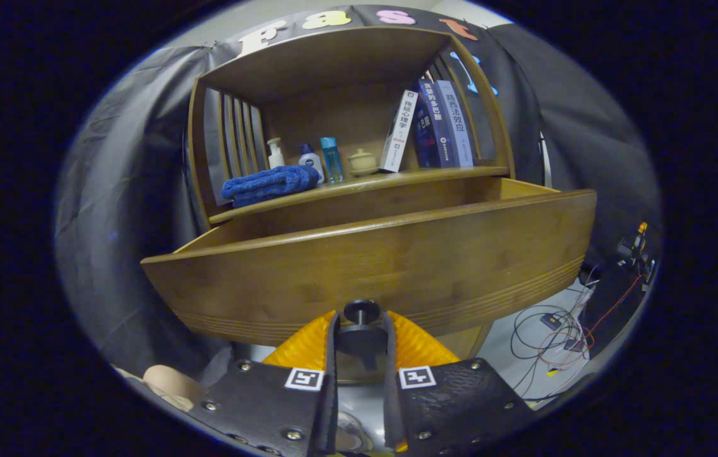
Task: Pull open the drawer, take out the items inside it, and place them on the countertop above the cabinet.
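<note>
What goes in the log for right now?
tongs: shut on drawer knob | drawer: pulled out | blue towel: on countertop

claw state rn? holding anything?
Claw: closed on the drawer knob, both fingers pressing its sides; drawer is pulled out from the cabinet.

Staged home set in a lab booth: wooden cabinet (359, 190) with books (438, 124) and toiletries, black cloth wall (143, 127), loose cables (555, 336) on floor at 4 o'clock.
</note>
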`<state>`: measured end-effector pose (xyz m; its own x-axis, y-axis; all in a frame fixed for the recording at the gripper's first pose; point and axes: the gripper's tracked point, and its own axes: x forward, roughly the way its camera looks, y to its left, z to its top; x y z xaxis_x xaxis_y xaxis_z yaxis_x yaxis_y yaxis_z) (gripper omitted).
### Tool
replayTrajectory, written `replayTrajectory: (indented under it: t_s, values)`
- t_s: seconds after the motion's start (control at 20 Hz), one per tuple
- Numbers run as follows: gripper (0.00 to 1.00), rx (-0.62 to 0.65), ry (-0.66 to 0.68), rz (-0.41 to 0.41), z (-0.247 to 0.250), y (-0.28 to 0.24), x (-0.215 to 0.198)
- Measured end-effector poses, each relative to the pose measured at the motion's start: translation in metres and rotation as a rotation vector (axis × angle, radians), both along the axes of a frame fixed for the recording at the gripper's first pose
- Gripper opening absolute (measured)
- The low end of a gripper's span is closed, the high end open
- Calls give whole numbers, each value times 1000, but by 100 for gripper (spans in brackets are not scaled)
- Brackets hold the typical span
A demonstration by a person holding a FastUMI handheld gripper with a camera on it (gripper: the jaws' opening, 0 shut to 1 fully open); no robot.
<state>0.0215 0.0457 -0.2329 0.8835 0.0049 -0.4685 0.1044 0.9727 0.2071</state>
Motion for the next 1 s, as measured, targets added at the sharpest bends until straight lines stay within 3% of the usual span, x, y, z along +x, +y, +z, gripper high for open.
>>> replayTrajectory:
  t_s: [0.65, 1.0]
  values:
    - [29, -13, -3, 2, 3, 1, -7]
    - [42, -55, 8, 15, 1, 2, -11]
